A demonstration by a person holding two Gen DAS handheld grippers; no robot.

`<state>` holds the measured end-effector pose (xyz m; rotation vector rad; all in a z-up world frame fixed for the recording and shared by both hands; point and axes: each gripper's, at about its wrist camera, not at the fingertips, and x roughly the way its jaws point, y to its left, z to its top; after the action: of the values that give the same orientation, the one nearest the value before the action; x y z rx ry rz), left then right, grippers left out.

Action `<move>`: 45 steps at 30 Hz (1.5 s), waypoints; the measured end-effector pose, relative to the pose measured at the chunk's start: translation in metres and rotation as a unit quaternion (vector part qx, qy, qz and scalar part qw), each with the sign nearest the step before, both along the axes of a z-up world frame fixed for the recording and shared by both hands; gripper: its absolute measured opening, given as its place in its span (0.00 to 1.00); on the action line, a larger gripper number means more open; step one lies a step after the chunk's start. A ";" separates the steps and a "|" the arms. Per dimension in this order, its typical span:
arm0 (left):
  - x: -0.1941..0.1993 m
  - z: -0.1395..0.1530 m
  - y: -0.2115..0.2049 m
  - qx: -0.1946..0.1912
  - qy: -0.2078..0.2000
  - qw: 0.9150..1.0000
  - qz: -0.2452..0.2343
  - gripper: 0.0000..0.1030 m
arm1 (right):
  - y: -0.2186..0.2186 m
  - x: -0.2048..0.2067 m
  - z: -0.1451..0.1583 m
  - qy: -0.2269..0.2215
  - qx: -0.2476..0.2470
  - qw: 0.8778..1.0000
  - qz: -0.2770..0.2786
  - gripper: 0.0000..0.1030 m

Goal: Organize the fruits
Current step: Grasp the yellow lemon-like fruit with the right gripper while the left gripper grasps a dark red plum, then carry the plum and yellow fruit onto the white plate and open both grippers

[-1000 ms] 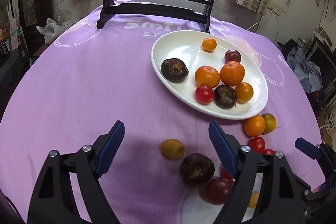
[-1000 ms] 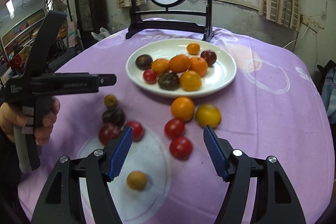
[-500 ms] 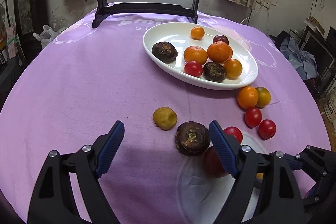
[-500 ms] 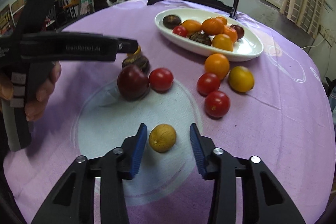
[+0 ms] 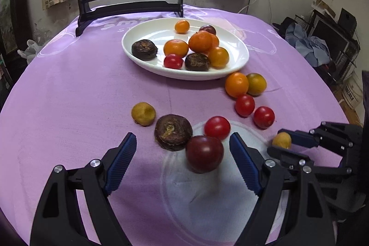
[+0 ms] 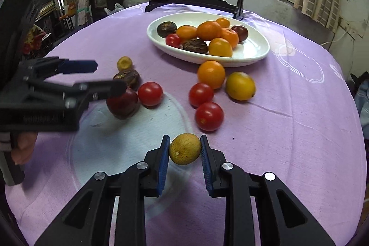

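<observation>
My right gripper [image 6: 184, 149] is shut on a small yellow fruit [image 6: 184, 148] low over the purple tablecloth; the fruit also shows in the left wrist view [image 5: 281, 140]. My left gripper [image 5: 182, 149] is open, its jaws on either side of a dark purple plum [image 5: 204, 153]. A brown water chestnut [image 5: 173, 131] and a red tomato [image 5: 217, 127] lie just beyond it. A white oval plate [image 5: 143, 61] holds several oranges, tomatoes and chestnuts.
Loose fruit lies on the cloth: a yellow fruit [image 5: 143, 114], an orange [image 5: 236, 84], a yellow-green citrus [image 5: 256, 84] and two red tomatoes [image 5: 245, 105]. A black framed screen stand [image 5: 129, 8] stands behind the plate.
My right gripper has closed onto the small yellow fruit. My left gripper has moved forward and right so the plum now sits between its open jaws.
</observation>
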<state>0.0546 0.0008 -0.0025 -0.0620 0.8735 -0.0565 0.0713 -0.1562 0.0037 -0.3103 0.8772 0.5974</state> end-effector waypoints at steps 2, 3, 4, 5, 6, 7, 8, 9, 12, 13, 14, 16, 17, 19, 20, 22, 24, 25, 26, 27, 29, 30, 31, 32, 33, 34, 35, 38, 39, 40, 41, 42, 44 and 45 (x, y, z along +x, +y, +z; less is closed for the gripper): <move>0.000 -0.005 -0.007 0.002 0.013 1.000 -0.014 0.78 | -0.001 0.002 0.000 0.002 0.001 1.000 -0.004 0.26; 0.001 -0.008 -0.010 0.002 0.023 1.000 -0.020 0.78 | -0.001 0.003 -0.001 0.001 0.000 1.000 -0.005 0.26; 0.002 -0.011 -0.011 0.003 0.028 0.999 -0.023 0.72 | -0.001 0.003 -0.001 0.001 0.000 1.000 -0.006 0.26; 0.002 -0.014 -0.012 0.004 0.034 0.999 -0.024 0.68 | -0.001 0.002 0.000 0.000 0.000 1.000 -0.005 0.26; 0.003 -0.017 -0.013 0.003 0.041 0.999 -0.026 0.60 | -0.001 0.002 0.000 0.000 0.000 1.000 -0.005 0.26; 0.004 -0.020 -0.013 0.001 0.047 0.999 -0.027 0.56 | -0.001 0.001 0.000 -0.001 0.000 1.000 -0.005 0.26; 0.006 -0.024 -0.013 0.000 0.055 0.998 -0.026 0.53 | -0.001 0.000 0.000 -0.001 0.000 1.000 -0.004 0.26; 0.008 -0.026 -0.014 -0.001 0.059 0.998 -0.024 0.52 | 0.000 0.000 0.000 -0.002 0.000 1.000 -0.003 0.26; 0.011 -0.026 -0.016 0.000 0.058 0.998 -0.007 0.48 | 0.003 -0.001 0.000 -0.004 -0.003 1.000 0.001 0.26; 0.012 -0.026 -0.017 0.001 0.056 0.998 -0.006 0.40 | 0.003 -0.001 0.000 -0.004 -0.003 1.000 0.002 0.26; 0.012 -0.026 -0.019 0.001 0.052 0.999 -0.012 0.37 | 0.004 -0.002 0.000 -0.005 -0.004 1.000 0.005 0.26; 0.011 -0.026 -0.021 0.009 0.047 0.999 -0.015 0.36 | 0.004 -0.003 0.001 -0.007 -0.004 1.000 0.006 0.26; 0.010 -0.026 -0.021 0.010 0.045 0.999 -0.017 0.36 | 0.004 -0.003 0.002 -0.009 -0.003 1.000 0.006 0.26; 0.010 -0.025 -0.020 0.008 0.049 0.998 -0.023 0.36 | 0.003 -0.003 0.004 -0.011 0.000 1.000 0.004 0.26; 0.009 -0.024 -0.020 0.005 0.052 0.998 -0.026 0.36 | 0.002 -0.003 0.005 -0.012 0.002 1.000 0.003 0.26; 0.007 -0.022 -0.022 0.005 0.052 0.998 -0.033 0.36 | 0.000 -0.003 0.007 -0.014 0.007 1.000 0.001 0.26; 0.005 -0.018 -0.024 0.007 0.047 0.998 -0.042 0.36 | -0.002 -0.004 0.010 -0.018 0.012 1.000 -0.001 0.26; 0.003 -0.015 -0.026 0.007 0.042 0.998 -0.045 0.36 | -0.002 -0.004 0.012 -0.023 0.016 1.000 -0.002 0.26; 0.000 -0.011 -0.026 0.007 0.035 0.998 -0.048 0.36 | -0.003 -0.005 0.014 -0.027 0.022 0.999 -0.003 0.26; -0.002 -0.007 -0.027 0.006 0.028 0.998 -0.051 0.36 | -0.004 -0.006 0.017 -0.033 0.028 0.999 -0.003 0.26; -0.005 0.003 -0.026 0.002 0.015 0.999 -0.052 0.36 | -0.004 -0.006 0.022 -0.042 0.038 0.998 -0.006 0.26; -0.006 0.008 -0.024 -0.002 0.009 0.999 -0.050 0.36 | -0.005 -0.005 0.024 -0.046 0.042 0.998 -0.010 0.26; -0.006 0.014 -0.022 -0.005 0.004 0.999 -0.049 0.36 | -0.006 -0.005 0.028 -0.053 0.046 0.997 -0.016 0.26; -0.005 0.019 -0.019 -0.006 -0.002 0.999 -0.046 0.36 | -0.007 -0.005 0.034 -0.062 0.054 0.996 -0.021 0.26; -0.004 0.024 -0.017 -0.006 -0.006 0.999 -0.042 0.36 | -0.008 -0.005 0.040 -0.070 0.062 0.995 -0.025 0.26; -0.002 0.028 -0.015 -0.002 -0.008 0.999 -0.038 0.36 | -0.010 -0.004 0.045 -0.075 0.069 0.994 -0.028 0.26; 0.002 0.033 -0.012 0.001 -0.009 0.999 -0.034 0.36 | -0.011 -0.003 0.050 -0.079 0.076 0.994 -0.030 0.26; 0.013 0.046 -0.004 0.004 -0.015 1.000 -0.021 0.36 | -0.010 0.005 0.064 -0.091 0.081 0.992 -0.033 0.26; 0.018 0.051 -0.002 0.006 -0.019 1.000 -0.016 0.36 | -0.008 0.008 0.066 -0.095 0.078 0.992 -0.032 0.26; 0.022 0.054 0.000 0.008 -0.023 1.000 -0.012 0.36 | -0.006 0.013 0.070 -0.100 0.076 0.992 -0.031 0.26; 0.026 0.057 0.002 0.008 -0.025 1.000 -0.009 0.36 | -0.004 0.018 0.072 -0.102 0.077 0.991 -0.031 0.26; 0.033 0.060 0.005 0.007 -0.027 1.000 -0.005 0.36 | -0.002 0.023 0.075 -0.103 0.078 0.991 -0.030 0.26; 0.045 0.064 0.008 0.006 -0.030 1.000 0.003 0.36 | 0.004 0.035 0.078 -0.106 0.079 0.991 -0.032 0.26; 0.052 0.065 0.010 0.006 -0.031 0.999 0.010 0.36 | 0.007 0.042 0.079 -0.106 0.079 0.991 -0.032 0.26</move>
<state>0.1064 0.0112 0.0622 -0.0576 0.8107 -0.0355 0.1129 -0.1494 0.0828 -0.1976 0.6286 0.5586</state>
